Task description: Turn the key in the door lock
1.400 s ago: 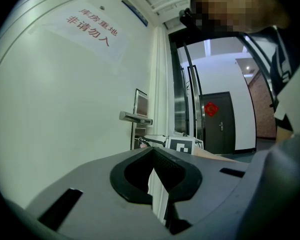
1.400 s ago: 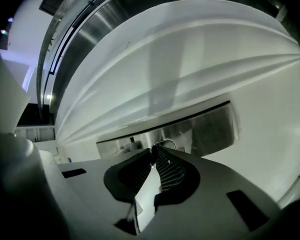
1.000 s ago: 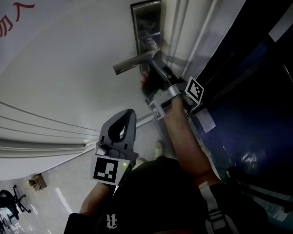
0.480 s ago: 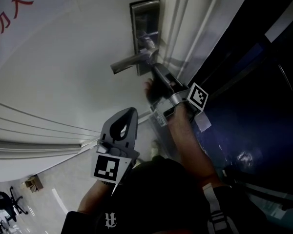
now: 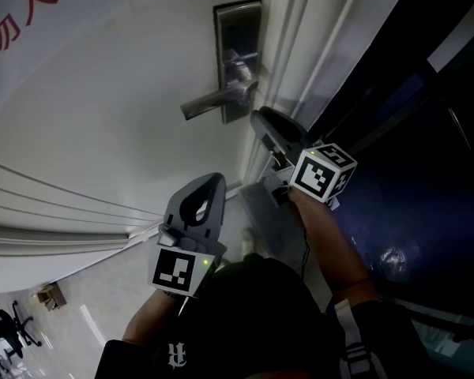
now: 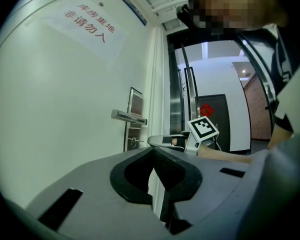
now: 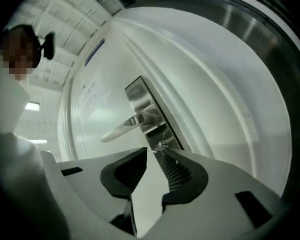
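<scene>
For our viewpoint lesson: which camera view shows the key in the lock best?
Right gripper view: the key sits close, just beyond the open jaws. Left gripper view shows it tiny; head view doesn't show it clearly.

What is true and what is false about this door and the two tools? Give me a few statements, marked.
1. A key sits in the lock below the handle. True.
2. The right tool grips the key. False: its jaws stand apart, just short of the key.
3. The left tool is shut and empty. True.
4. The left tool presses the handle down. False: it hangs clear of the door, touching nothing.
</scene>
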Demonstrator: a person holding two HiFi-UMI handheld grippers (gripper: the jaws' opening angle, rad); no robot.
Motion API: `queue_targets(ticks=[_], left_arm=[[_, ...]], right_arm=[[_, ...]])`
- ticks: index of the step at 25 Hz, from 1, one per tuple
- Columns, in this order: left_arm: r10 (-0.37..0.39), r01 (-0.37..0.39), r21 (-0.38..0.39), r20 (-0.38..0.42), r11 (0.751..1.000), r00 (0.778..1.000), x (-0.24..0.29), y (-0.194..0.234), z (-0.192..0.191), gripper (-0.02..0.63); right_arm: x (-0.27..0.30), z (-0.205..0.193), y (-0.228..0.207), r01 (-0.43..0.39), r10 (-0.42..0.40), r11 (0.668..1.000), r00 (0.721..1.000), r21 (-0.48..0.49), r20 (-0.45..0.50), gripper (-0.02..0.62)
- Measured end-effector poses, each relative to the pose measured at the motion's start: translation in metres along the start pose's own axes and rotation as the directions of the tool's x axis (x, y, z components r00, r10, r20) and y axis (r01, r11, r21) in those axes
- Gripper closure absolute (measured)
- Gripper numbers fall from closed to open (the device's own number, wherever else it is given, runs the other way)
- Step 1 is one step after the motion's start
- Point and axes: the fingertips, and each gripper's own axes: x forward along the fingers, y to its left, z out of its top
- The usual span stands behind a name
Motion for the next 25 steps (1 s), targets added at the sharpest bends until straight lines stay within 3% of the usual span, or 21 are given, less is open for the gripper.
queue_targets(ticks=[3, 5, 6, 8, 10, 12, 13, 14, 15, 18, 23, 25], left_arm=[[0.006, -0.006, 0.001, -0.003, 1.000, 1.000, 0.000, 0.002, -0.001, 0.600], [0.011, -0.011, 0.001, -0.004, 1.000, 1.000, 0.000, 0.003, -0.001, 0.600], [0.013, -0.013, 0.002, -0.004, 1.000, 1.000, 0.000, 0.003, -0.001, 0.600], [0.017, -0.017, 0.002, -0.005, 1.000, 1.000, 0.000, 0.004, -0.001, 0.600], [0.022, -0.022, 0.001, -0.007, 1.000, 1.000, 0.001, 0.005, -0.001, 0.600], [0.027, -0.027, 0.000, -0.009, 1.000, 1.000, 0.001, 0.006, -0.002, 0.600], [0.030, -0.030, 0.000, -0.011, 1.000, 0.999, 0.001, 0.006, -0.003, 0.600], [0.033, -0.033, -0.001, -0.012, 0.999, 0.999, 0.002, 0.007, -0.003, 0.600], [0.037, -0.037, -0.002, -0.013, 0.999, 0.999, 0.002, 0.007, -0.003, 0.600], [0.049, -0.049, -0.006, -0.016, 0.999, 0.999, 0.001, 0.011, -0.004, 0.600], [0.067, -0.067, -0.009, -0.023, 0.998, 0.998, 0.001, 0.015, -0.007, 0.600], [0.072, -0.073, -0.011, -0.024, 0.997, 0.997, 0.002, 0.017, -0.008, 0.600]], right_arm=[[0.000, 0.002, 0.007, 0.027, -0.038, 0.963, 0.999, -0.267, -0.035, 0.511], [0.001, 0.002, 0.011, 0.043, -0.073, 0.883, 0.996, -0.467, -0.046, 0.511], [0.002, 0.002, 0.013, 0.050, -0.094, 0.819, 0.994, -0.571, -0.048, 0.511], [0.006, -0.001, 0.018, 0.056, -0.139, 0.640, 0.989, -0.766, -0.044, 0.511], [0.011, -0.006, 0.022, 0.053, -0.187, 0.387, 0.982, -0.921, -0.022, 0.510], [0.017, -0.013, 0.020, 0.046, -0.225, 0.106, 0.974, -0.993, 0.021, 0.509], [0.021, -0.017, 0.018, 0.041, -0.236, -0.005, 0.971, -0.999, 0.040, 0.510], [0.024, -0.020, 0.016, 0.037, -0.242, -0.082, 0.969, -0.996, 0.056, 0.510], [0.027, -0.022, 0.014, 0.037, -0.243, -0.131, 0.968, -0.991, 0.069, 0.511], [0.035, -0.022, 0.009, 0.053, -0.235, -0.207, 0.966, -0.977, 0.103, 0.510], [0.045, -0.017, 0.006, 0.081, -0.206, -0.285, 0.968, -0.955, 0.143, 0.513], [0.048, -0.017, 0.007, 0.077, -0.195, -0.311, 0.970, -0.947, 0.143, 0.555]])
